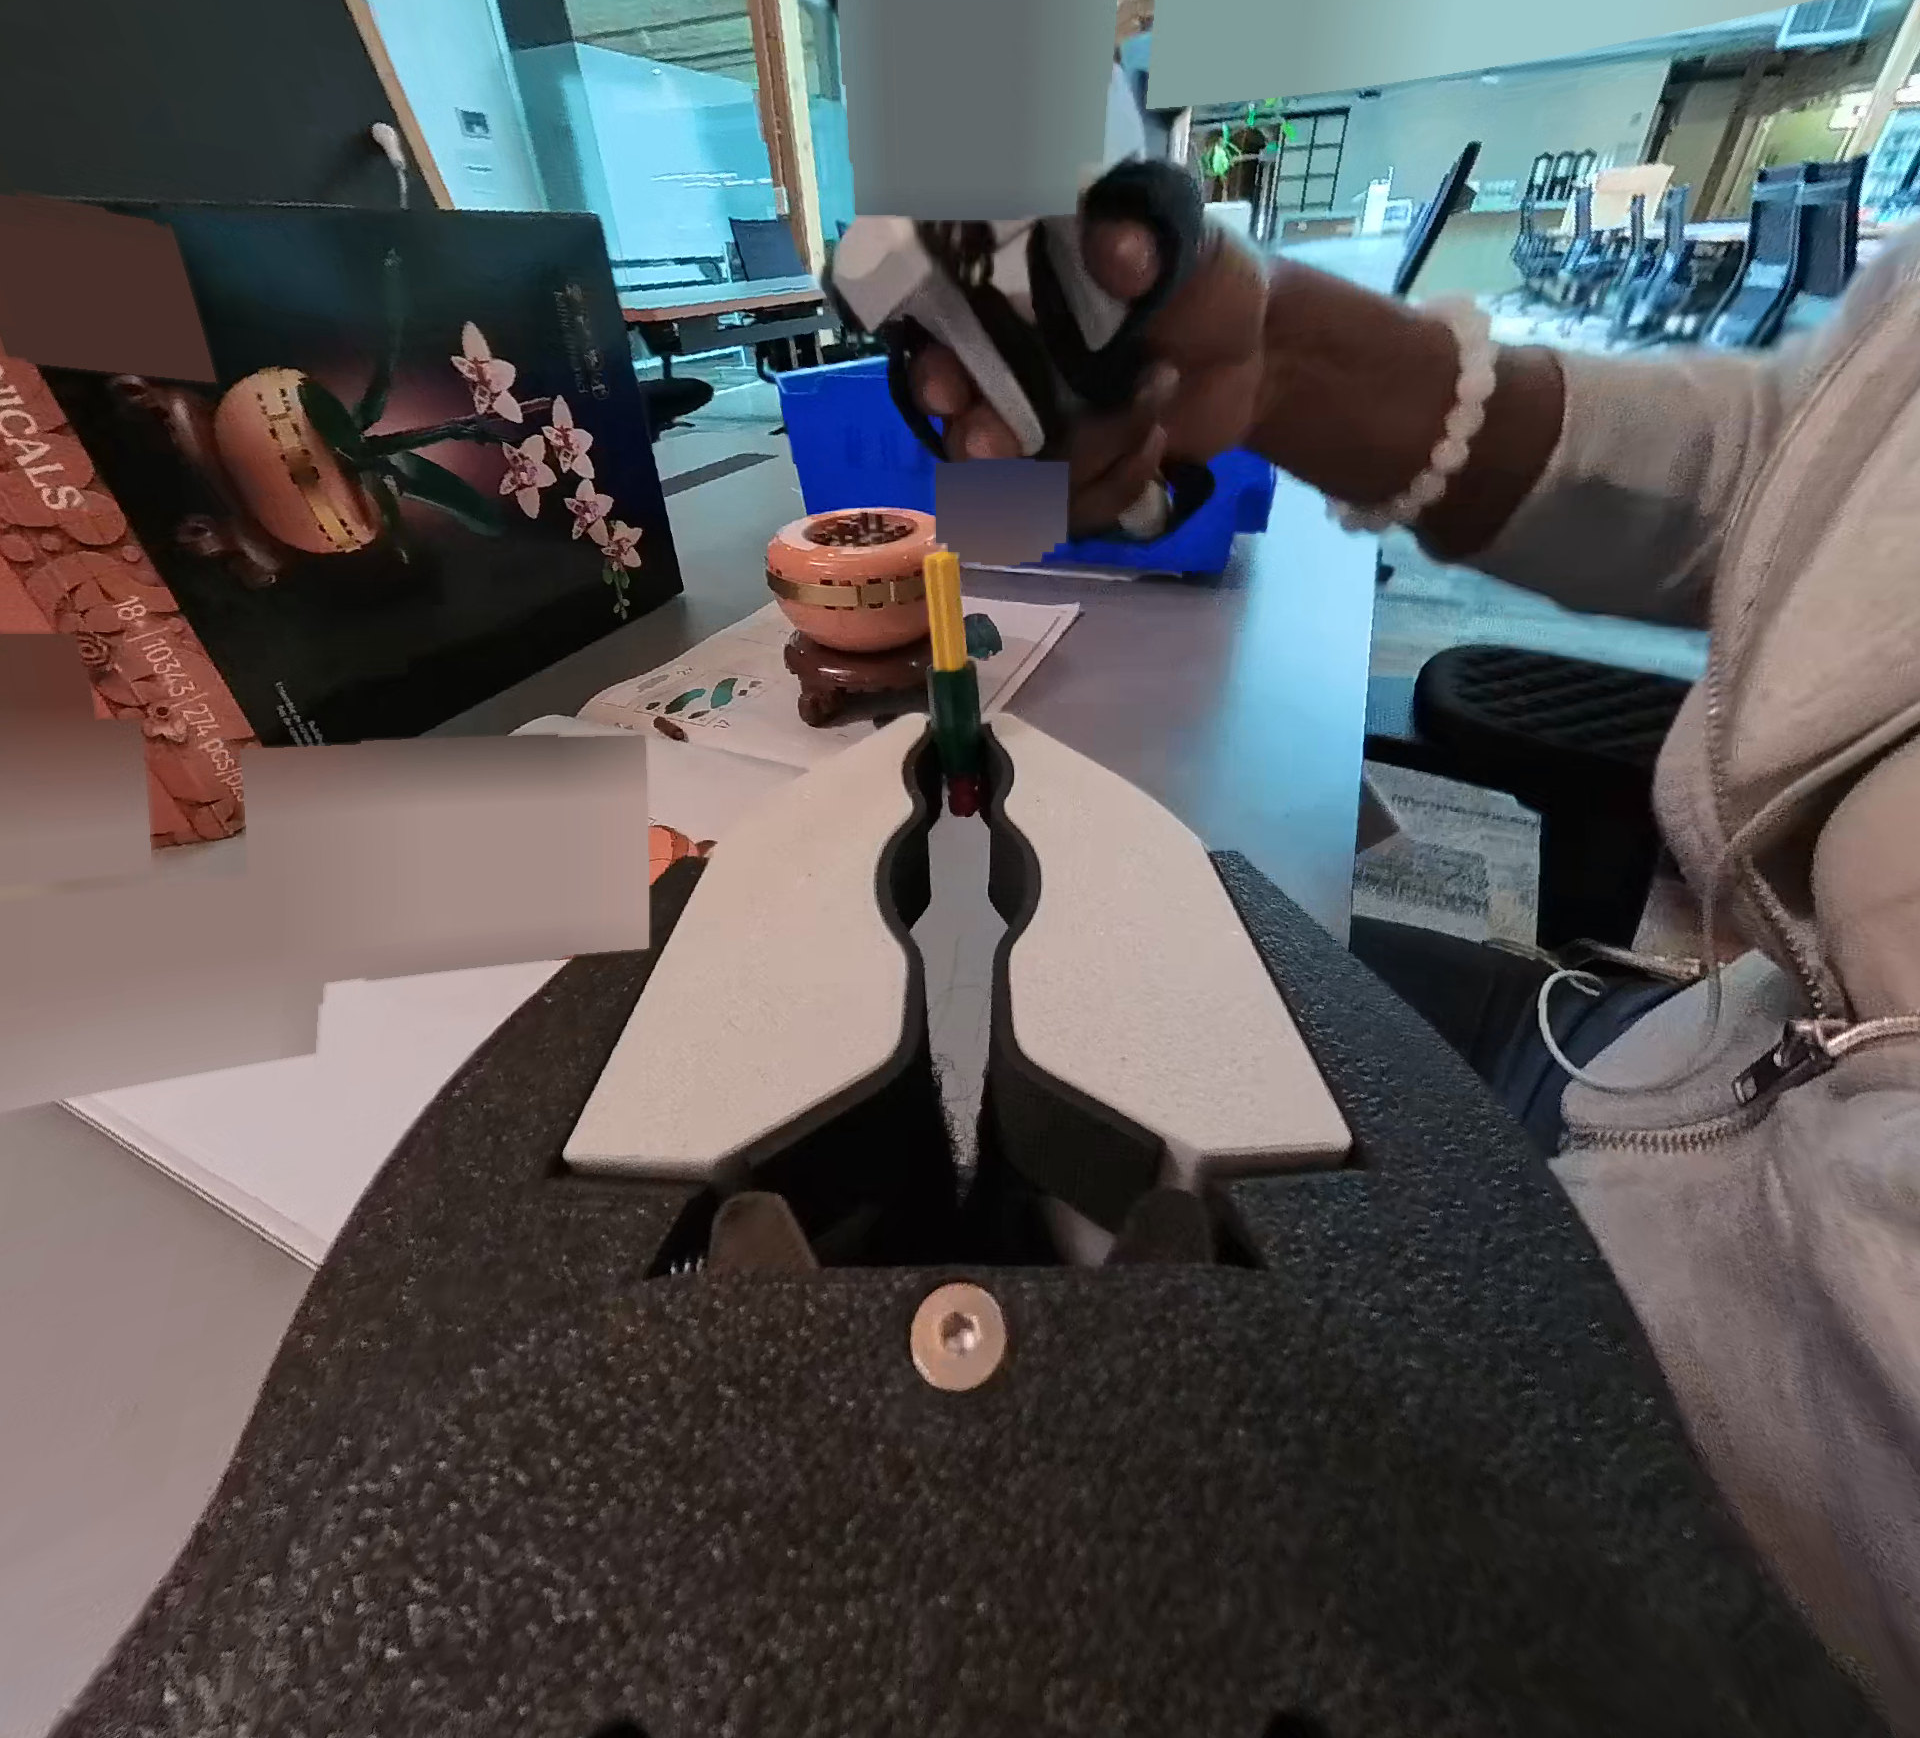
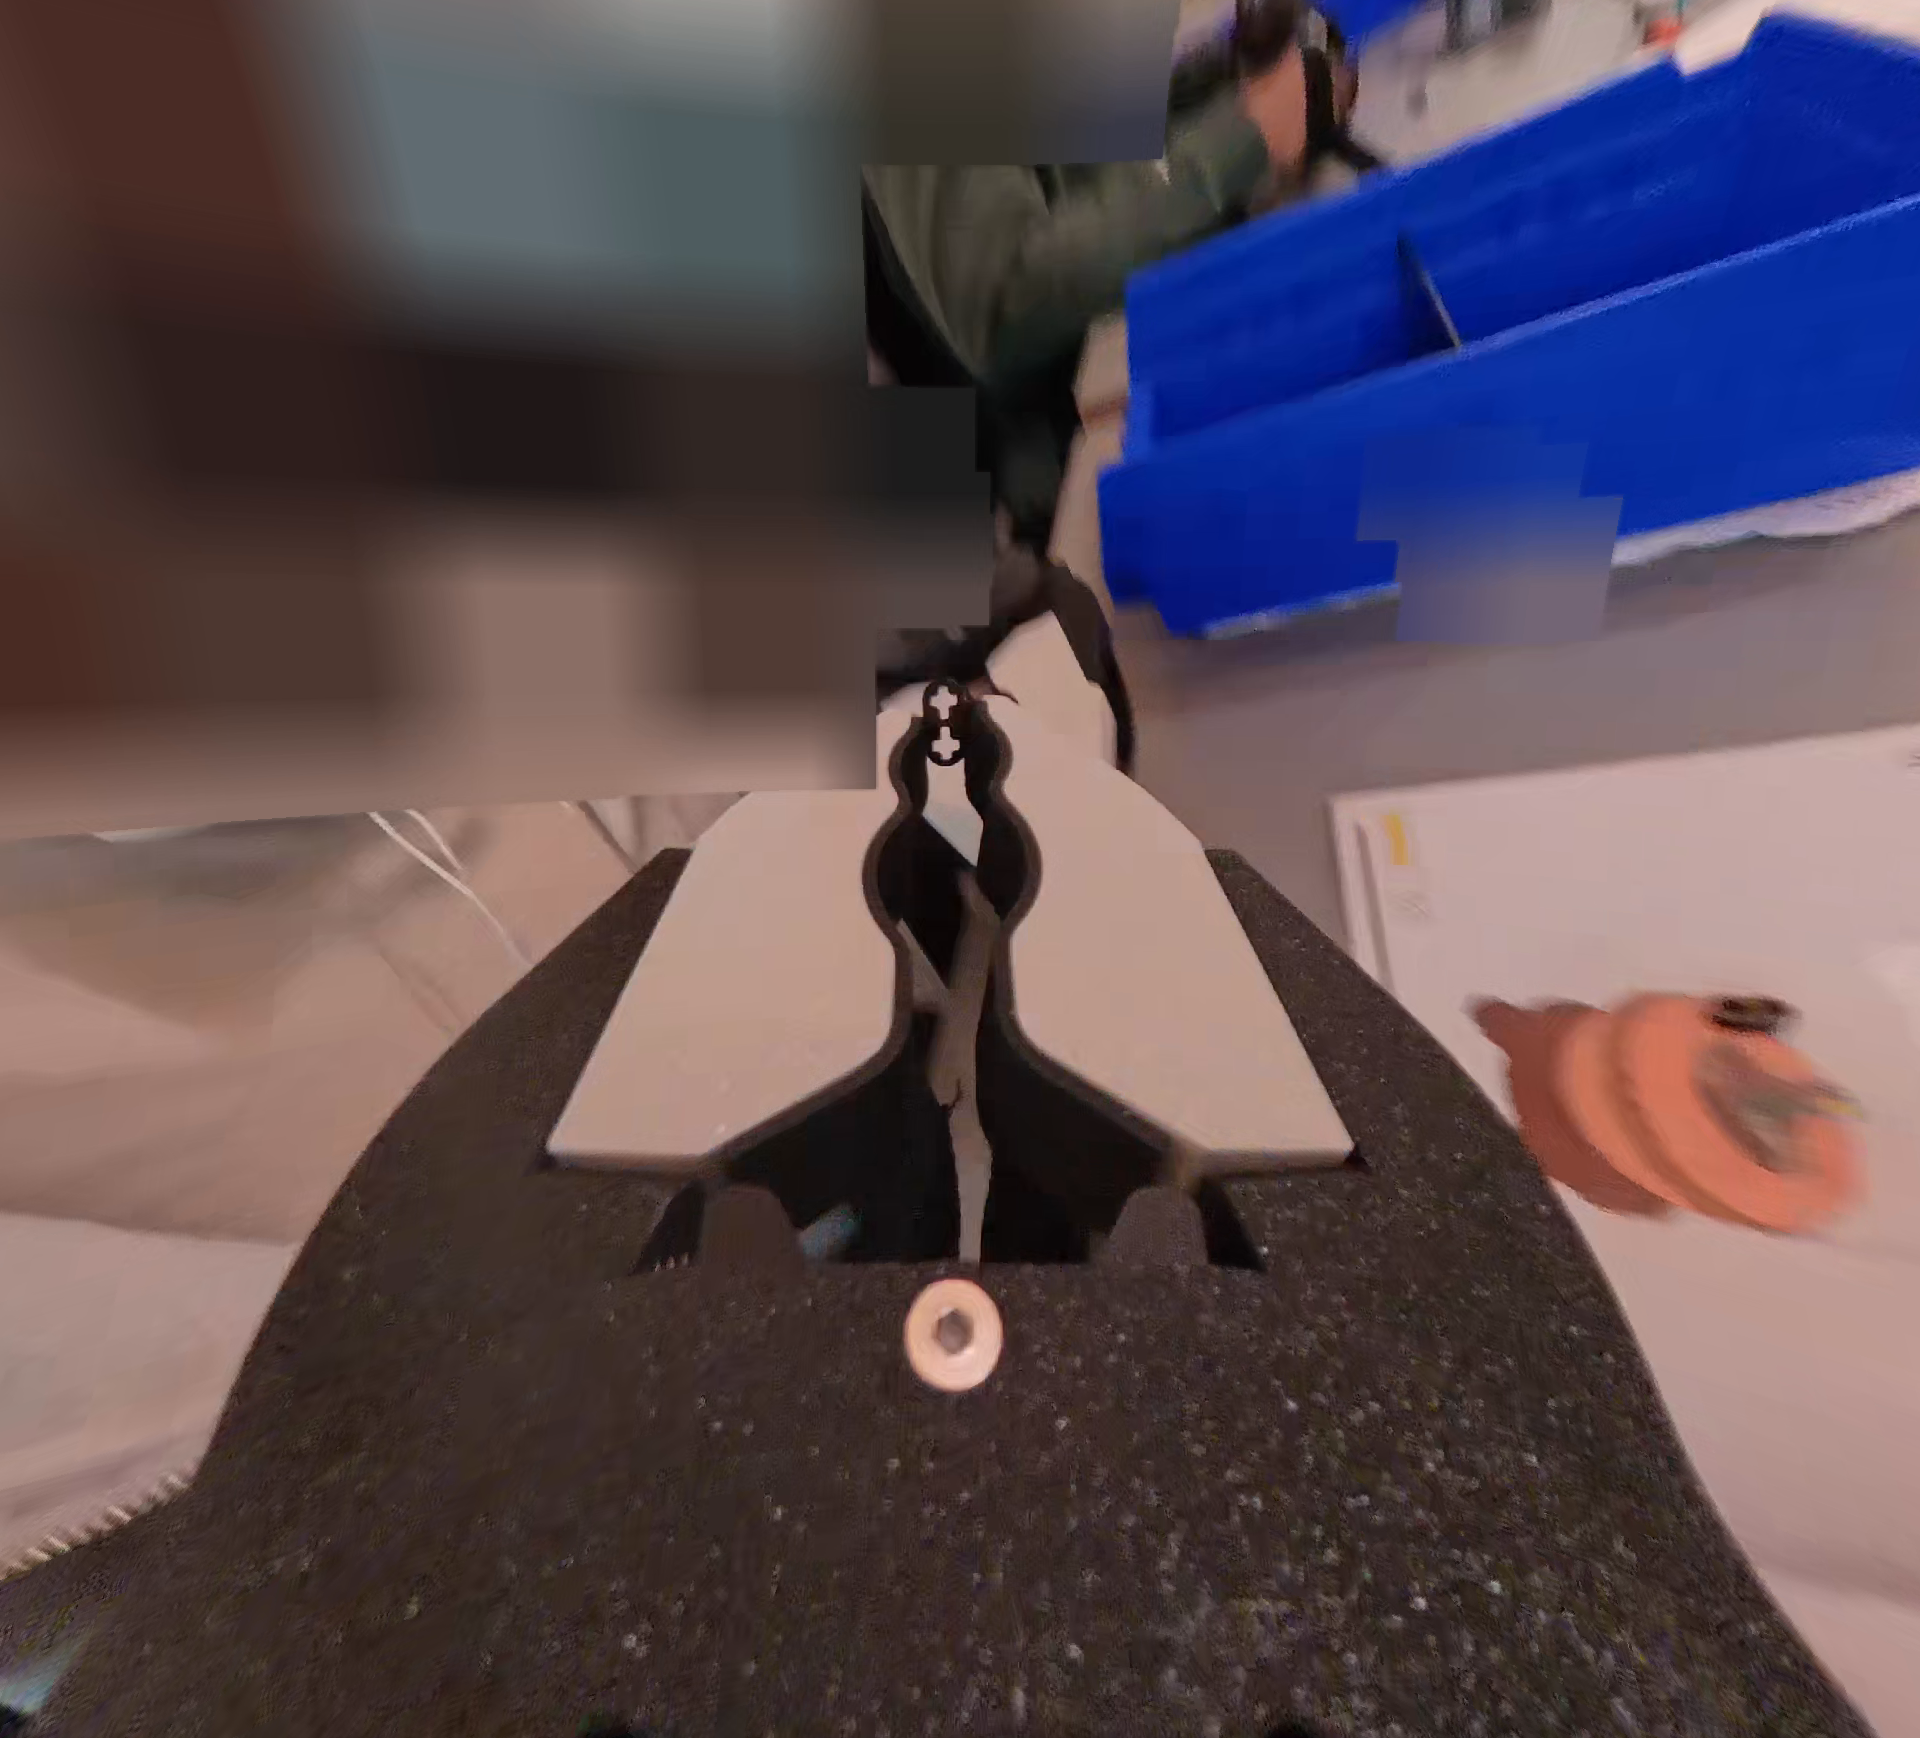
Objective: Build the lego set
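Beyond my grey counter (image 1: pixel 1195 691) I see blue bins (image 2: pixel 1455 400) standing on its far side, a dark mesh chair (image 1: pixel 1538 732) just past its edge, and rows of black chairs (image 1: pixel 1683 254) well off across the room

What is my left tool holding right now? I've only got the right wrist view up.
Observer: The left tool is shut on a stem piece: a yellow rod in a dark green sleeve, pointing up.
Operator: Okay. My right tool has the black connector. The pot's a blur here, is it upright?
Observer: Yes, the pink pot stands upright on its brown stand, on the open instruction booklet, just beyond the stem.
Operator: And the set's box?
Observer: The box stands on the table, left of the pot.
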Available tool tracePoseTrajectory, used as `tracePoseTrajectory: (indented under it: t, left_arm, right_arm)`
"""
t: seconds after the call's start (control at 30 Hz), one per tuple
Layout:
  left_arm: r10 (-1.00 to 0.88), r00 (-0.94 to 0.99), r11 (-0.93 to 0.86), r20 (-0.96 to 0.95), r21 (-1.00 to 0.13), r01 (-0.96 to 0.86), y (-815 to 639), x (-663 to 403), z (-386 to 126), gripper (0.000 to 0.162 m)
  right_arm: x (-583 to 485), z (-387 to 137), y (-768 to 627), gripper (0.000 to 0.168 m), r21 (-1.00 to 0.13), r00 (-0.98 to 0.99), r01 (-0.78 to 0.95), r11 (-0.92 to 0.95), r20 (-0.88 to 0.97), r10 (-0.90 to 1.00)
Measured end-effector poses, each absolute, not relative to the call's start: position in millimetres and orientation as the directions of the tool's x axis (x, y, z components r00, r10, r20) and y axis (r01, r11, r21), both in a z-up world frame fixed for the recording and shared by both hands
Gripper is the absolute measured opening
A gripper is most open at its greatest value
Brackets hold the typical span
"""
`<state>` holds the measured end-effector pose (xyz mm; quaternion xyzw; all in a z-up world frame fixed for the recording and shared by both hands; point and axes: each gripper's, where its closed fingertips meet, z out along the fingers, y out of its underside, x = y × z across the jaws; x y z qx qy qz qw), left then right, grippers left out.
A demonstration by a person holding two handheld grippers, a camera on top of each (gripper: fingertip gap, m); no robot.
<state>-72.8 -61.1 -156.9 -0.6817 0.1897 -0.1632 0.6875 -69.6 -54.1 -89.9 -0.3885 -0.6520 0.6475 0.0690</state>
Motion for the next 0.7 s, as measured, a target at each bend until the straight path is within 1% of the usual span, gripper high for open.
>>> tracePoseTrajectory:
  t: [0.07, 0.13, 0.2, 0.27, 0.5, 0.7]
  left_arm:
    - [-0.484, 0.872, 0.018, -0.08, -0.997, -0.081, -60.4, -68.4, -159.7, 0.005]
    - [-0.48, 0.866, 0.033, -0.138, -0.99, -0.139, -60.1, -64.5, -162.2, 0.005]
    - [-0.484, 0.856, 0.043, -0.182, -0.982, -0.184, -60.3, -60.5, -164.4, 0.005]
    - [-0.492, 0.848, 0.049, -0.196, -0.979, -0.198, -61.3, -58.1, -164.9, 0.005]
    - [-0.504, 0.845, 0.067, -0.179, -0.983, -0.168, -63.6, -58.6, -161.1, 0.005]
    - [-0.522, 0.832, 0.084, -0.186, -0.982, -0.167, -65.4, -55.8, -160.0, 0.005]
  right_arm:
    - [-69.9, -99.8, -59.6, 0.006, -0.899, -0.699, 0.425, 0.1, -0.256, 0.667]
    - [-68.6, -102.2, -69.0, 0.006, -0.873, -0.74, 0.395, 0.287, -0.116, 0.663]
    - [-67.8, -107.6, -74.5, 0.007, -0.814, -0.773, 0.354, 0.461, 0.022, 0.634]
    - [-67.9, -112.0, -77.2, 0.007, -0.754, -0.797, 0.304, 0.583, 0.134, 0.589]
    - [-65.1, -118.5, -82.8, 0.007, -0.677, -0.839, 0.271, 0.684, 0.183, 0.513]
    - [-65.6, -122.5, -87.2, 0.007, -0.657, -0.869, 0.253, 0.71, 0.168, 0.466]
